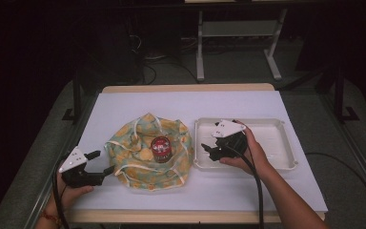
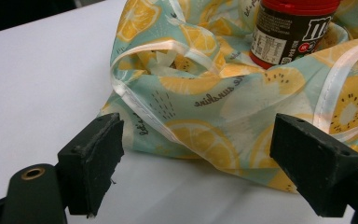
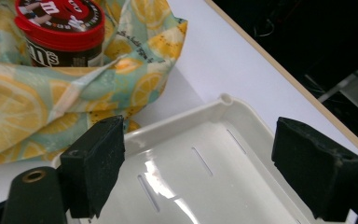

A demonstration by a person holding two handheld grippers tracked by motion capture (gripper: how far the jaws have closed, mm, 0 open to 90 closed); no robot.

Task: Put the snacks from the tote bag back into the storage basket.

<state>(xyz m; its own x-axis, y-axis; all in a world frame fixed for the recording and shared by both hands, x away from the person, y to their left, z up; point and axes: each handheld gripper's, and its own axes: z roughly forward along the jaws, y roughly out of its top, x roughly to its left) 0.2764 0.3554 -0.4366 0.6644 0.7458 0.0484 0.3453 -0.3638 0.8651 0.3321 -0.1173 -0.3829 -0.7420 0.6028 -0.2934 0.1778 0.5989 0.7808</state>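
Observation:
A lemon-print cloth bag [image 1: 147, 151] lies crumpled open in the middle of the white table, with a red-lidded candy jar [image 1: 161, 148] standing in it. The jar [image 2: 293, 32] rises behind the bag's folds [image 2: 223, 93] in the left gripper view. My left gripper [image 1: 101, 163] is open just left of the bag, nothing between its jaws. My right gripper [image 1: 205, 149] is open over the left end of the white tray [image 1: 276, 143], pointing toward the bag. In the right gripper view the jar [image 3: 60, 32] and bag [image 3: 23, 107] lie past the tray's rim [image 3: 182, 116].
The tray holds nothing besides the hand and gripper over it. Bare white tabletop [image 1: 181, 102] lies behind the bag and in front of it. The table's wooden edge [image 1: 186, 88] runs along the back, with dark floor and desk legs beyond.

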